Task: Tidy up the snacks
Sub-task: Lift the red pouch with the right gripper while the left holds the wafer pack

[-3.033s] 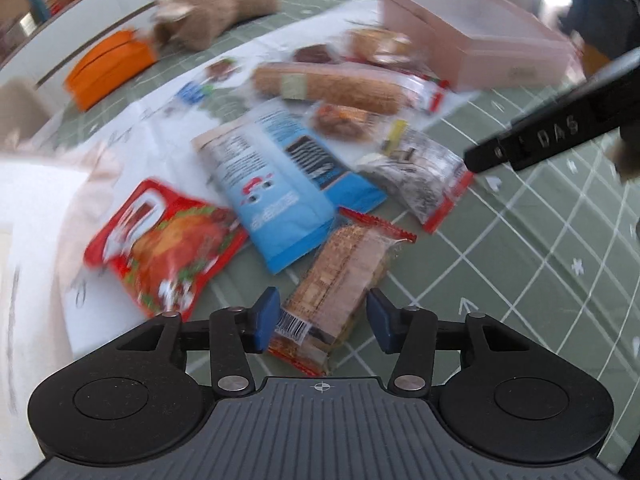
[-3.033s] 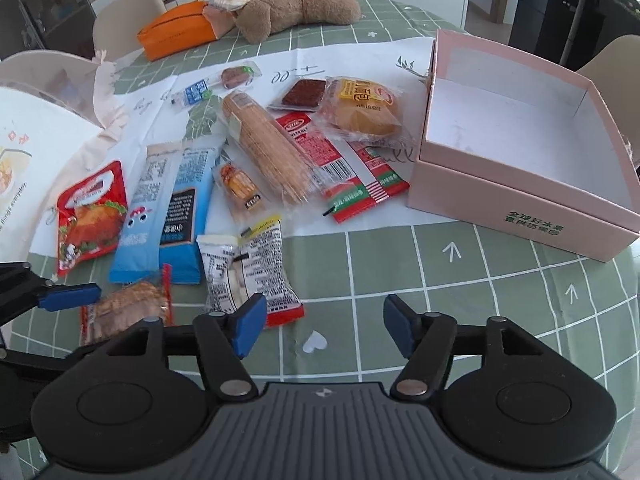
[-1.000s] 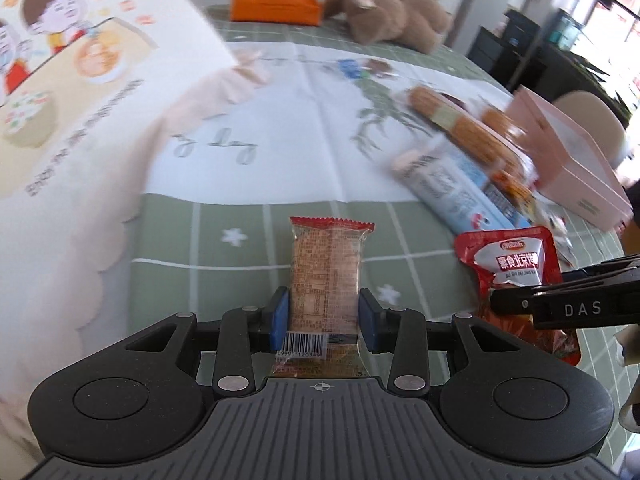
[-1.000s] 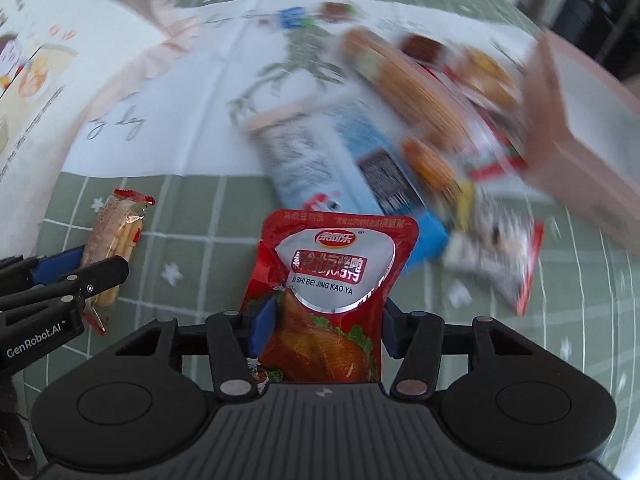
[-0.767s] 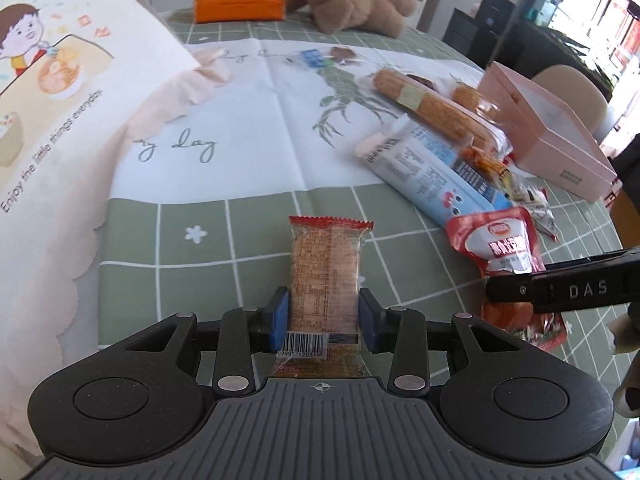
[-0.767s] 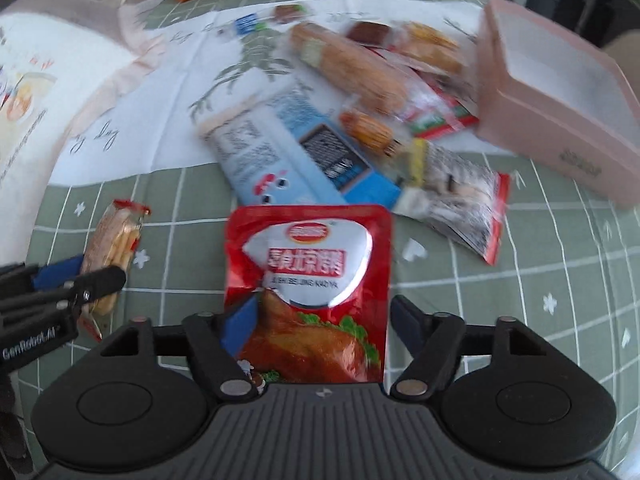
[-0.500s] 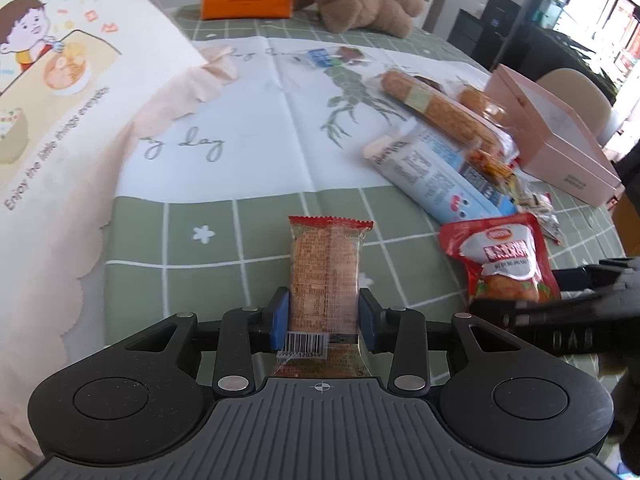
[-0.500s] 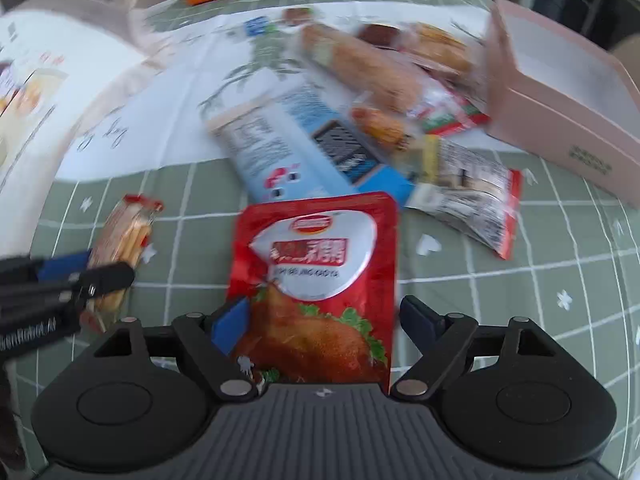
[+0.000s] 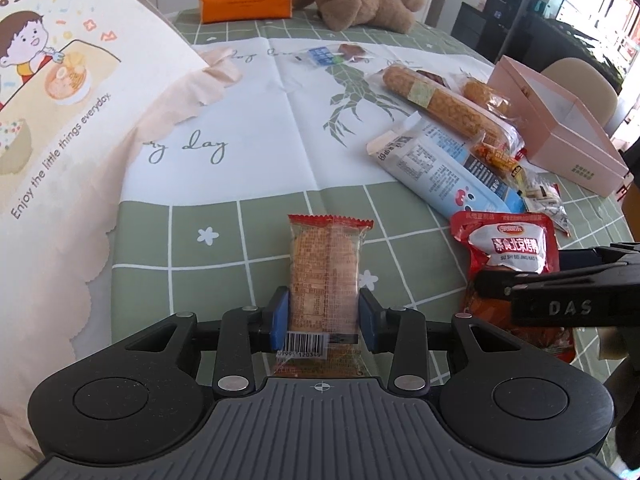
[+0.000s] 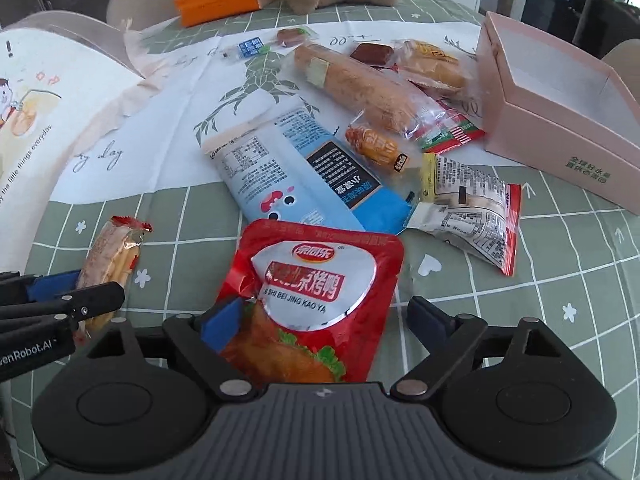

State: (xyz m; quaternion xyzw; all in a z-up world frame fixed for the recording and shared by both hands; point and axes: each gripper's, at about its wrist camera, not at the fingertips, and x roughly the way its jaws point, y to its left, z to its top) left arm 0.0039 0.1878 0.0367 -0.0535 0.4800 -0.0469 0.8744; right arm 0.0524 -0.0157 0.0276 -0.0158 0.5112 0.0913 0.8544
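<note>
1. The left gripper (image 9: 323, 318) is pitched steeply down toward the green checked tablecloth (image 9: 208, 264), and its blue pads are pressed on both sides of a cracker packet (image 9: 325, 268) near the barcode end.
2. The cracker packet is held lengthwise along the fingers, its red crimped end pointing away from the camera.
3. The right gripper (image 10: 326, 322) is likewise tilted downward; its jaws have just been opening and now stand wide.
4. A red roast-duck pouch (image 10: 316, 288) lies between those jaws on the tablecloth (the right pad is clear of it, and whether the left pad touches cannot be told).
5. The red pouch is seen just to the right of the cracker packet, its far edge beside a blue-and-white snack bag (image 10: 296, 168).
6. An open pink box (image 10: 556, 92) stands well beyond the red pouch, to the right.
</note>
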